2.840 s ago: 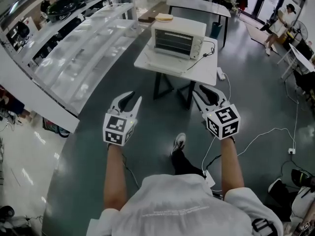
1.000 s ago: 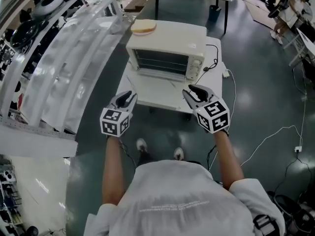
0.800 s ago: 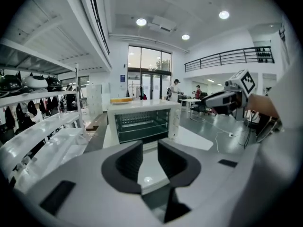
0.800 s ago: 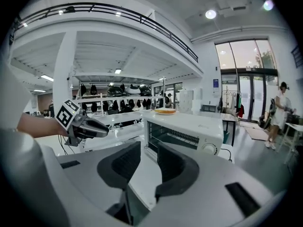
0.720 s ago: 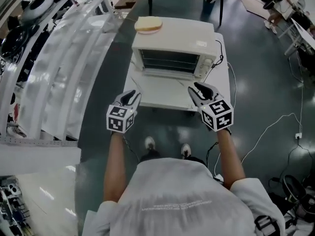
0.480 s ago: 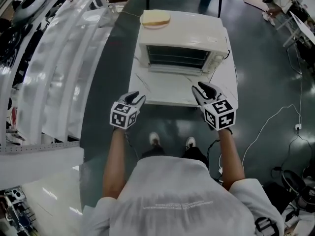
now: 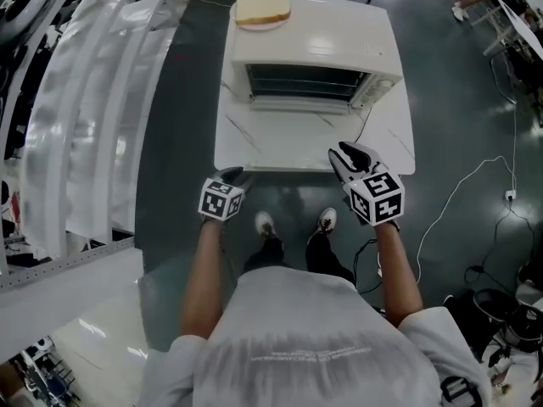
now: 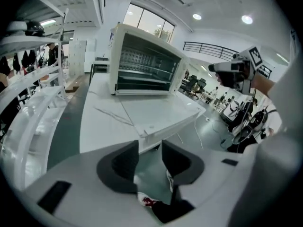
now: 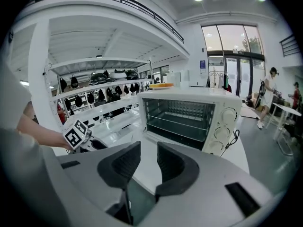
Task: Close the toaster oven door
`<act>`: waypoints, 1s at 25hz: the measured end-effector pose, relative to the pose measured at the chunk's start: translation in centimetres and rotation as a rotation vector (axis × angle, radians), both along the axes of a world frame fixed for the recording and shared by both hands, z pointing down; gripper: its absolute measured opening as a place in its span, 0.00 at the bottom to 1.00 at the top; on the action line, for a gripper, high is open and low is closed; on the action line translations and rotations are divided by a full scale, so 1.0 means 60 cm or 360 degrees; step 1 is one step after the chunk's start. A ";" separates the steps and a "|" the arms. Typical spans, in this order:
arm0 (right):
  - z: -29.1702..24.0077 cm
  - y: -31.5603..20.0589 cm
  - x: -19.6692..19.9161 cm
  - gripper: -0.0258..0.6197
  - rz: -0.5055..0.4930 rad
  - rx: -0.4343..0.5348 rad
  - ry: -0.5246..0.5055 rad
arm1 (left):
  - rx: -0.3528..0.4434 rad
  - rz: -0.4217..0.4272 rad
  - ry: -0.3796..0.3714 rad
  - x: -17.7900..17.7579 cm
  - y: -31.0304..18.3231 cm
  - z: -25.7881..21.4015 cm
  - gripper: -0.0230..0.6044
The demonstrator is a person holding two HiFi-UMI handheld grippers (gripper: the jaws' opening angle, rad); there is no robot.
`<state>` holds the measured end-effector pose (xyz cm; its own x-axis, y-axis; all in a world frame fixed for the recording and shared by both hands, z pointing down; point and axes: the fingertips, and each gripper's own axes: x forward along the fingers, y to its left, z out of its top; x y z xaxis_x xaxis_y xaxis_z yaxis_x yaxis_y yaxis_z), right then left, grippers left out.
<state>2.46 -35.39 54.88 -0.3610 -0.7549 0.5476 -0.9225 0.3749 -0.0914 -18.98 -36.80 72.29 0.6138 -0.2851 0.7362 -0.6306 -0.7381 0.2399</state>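
While my left gripper (image 8: 150, 148) was opening, empty, the door (image 8: 163, 111) lay flat, edge crosswise just ahead; right gripper (image 7: 344, 153) gaped, empty.

The toaster oven (image 7: 314, 45) stands at the table's (image 7: 394, 147) back, its door (image 7: 293, 138) lying open before it. Bread (image 7: 262, 9) lies on top; shelves (image 7: 85, 117) stand left.

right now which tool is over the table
The right tool: its tip reaches over the table's front edge. The left tool, jaws opening with nothing between them, sits short of it.
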 end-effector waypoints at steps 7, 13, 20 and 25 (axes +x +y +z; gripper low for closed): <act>0.029 0.011 0.024 0.22 0.0032 -0.0075 0.0000 | -0.0037 -0.0093 0.0065 0.039 -0.013 0.051 0.28; 0.042 0.032 0.055 0.22 0.0060 -0.0104 -0.0001 | -0.0009 -0.0255 0.0099 0.053 -0.027 0.056 0.18; 0.019 0.036 0.063 0.22 0.0071 -0.0051 -0.0001 | -0.0015 -0.0330 0.0057 0.042 -0.030 0.045 0.16; -0.012 0.032 0.074 0.22 0.0059 0.0012 -0.0007 | 0.0075 -0.0403 0.0113 0.046 -0.031 0.003 0.16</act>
<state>6.90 -33.48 54.18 -0.3353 -0.7718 0.5402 -0.9353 0.3414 -0.0928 -16.24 -38.67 72.50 0.5683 -0.4691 0.6760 -0.7793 -0.5706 0.2591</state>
